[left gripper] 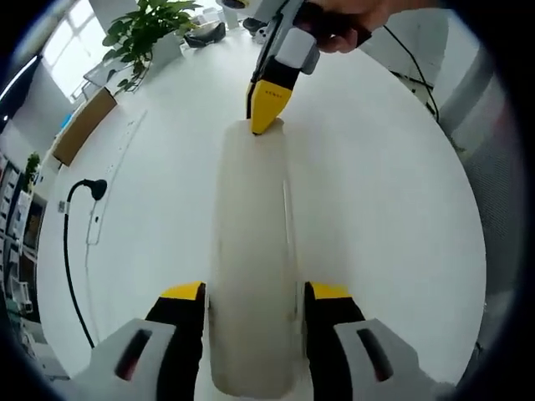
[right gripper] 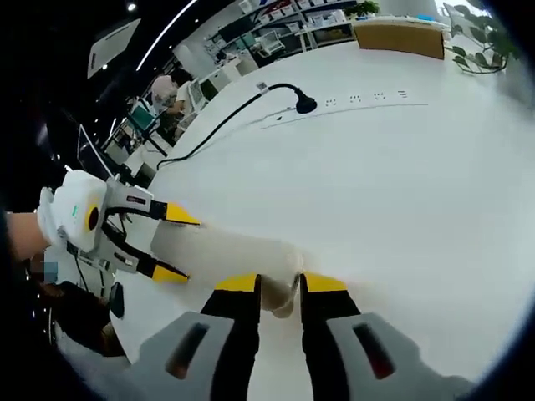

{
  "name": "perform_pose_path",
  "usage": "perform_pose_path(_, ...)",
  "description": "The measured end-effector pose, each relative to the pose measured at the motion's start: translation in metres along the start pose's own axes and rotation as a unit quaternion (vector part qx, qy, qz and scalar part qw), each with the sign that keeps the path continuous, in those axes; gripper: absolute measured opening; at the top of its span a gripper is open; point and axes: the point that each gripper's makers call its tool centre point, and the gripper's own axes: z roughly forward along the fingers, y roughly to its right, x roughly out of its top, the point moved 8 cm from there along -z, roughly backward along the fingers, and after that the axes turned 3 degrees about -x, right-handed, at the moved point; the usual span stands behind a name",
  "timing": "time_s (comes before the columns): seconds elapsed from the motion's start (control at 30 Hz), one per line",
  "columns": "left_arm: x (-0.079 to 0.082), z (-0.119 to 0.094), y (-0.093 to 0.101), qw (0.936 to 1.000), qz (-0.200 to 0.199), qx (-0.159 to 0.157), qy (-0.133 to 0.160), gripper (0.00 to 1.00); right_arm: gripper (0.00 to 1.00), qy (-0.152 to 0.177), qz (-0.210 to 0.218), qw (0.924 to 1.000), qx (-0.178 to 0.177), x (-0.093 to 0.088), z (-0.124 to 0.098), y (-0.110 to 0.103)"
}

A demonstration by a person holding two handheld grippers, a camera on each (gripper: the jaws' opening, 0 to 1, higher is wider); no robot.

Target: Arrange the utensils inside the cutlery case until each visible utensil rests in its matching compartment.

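Note:
A long, frosted white cutlery case (left gripper: 251, 209) lies lengthwise on the white table (left gripper: 384, 217); its contents cannot be made out. My left gripper (left gripper: 255, 292) has its yellow-tipped jaws pressed against both sides of the near end. At the far end, my right gripper (left gripper: 266, 113) pinches the case, held by a hand (left gripper: 351, 17). In the right gripper view the same case (right gripper: 234, 249) runs leftward from my right gripper (right gripper: 280, 286), which is shut on its end. My left gripper (right gripper: 175, 244) clamps the other end.
A black cable with a plug (left gripper: 86, 189) (right gripper: 301, 104) lies on the table beside a flat power strip (right gripper: 359, 104). A potted plant (left gripper: 142, 33) and a wooden box (right gripper: 397, 38) stand at the table's edge. A person (right gripper: 171, 92) sits in the background.

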Motion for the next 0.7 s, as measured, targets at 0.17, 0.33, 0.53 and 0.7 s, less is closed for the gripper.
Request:
perform_pose_path(0.17,-0.012,-0.01,-0.009,0.9982,-0.035,0.024,0.043,0.65,0.18,-0.003,0.011,0.9999,0.007,-0.001,0.001,0.001)
perform_pose_path(0.33,-0.024,-0.03,-0.004,0.9835,-0.135,0.054,0.108,0.72,0.23,-0.004,0.034,0.9993,0.017,-0.003,-0.001,0.003)
perform_pose_path(0.53,-0.055,-0.048,0.001,0.9261,-0.308,0.088,0.2,0.72,0.34,0.021,0.08,0.9957,0.041,-0.004,-0.008,0.004)
perform_pose_path(0.7,-0.087,-0.06,0.003,0.8281,-0.489,0.095,0.256,0.51,0.29,0.035,0.132,0.9883,0.067,-0.004,-0.015,0.01)
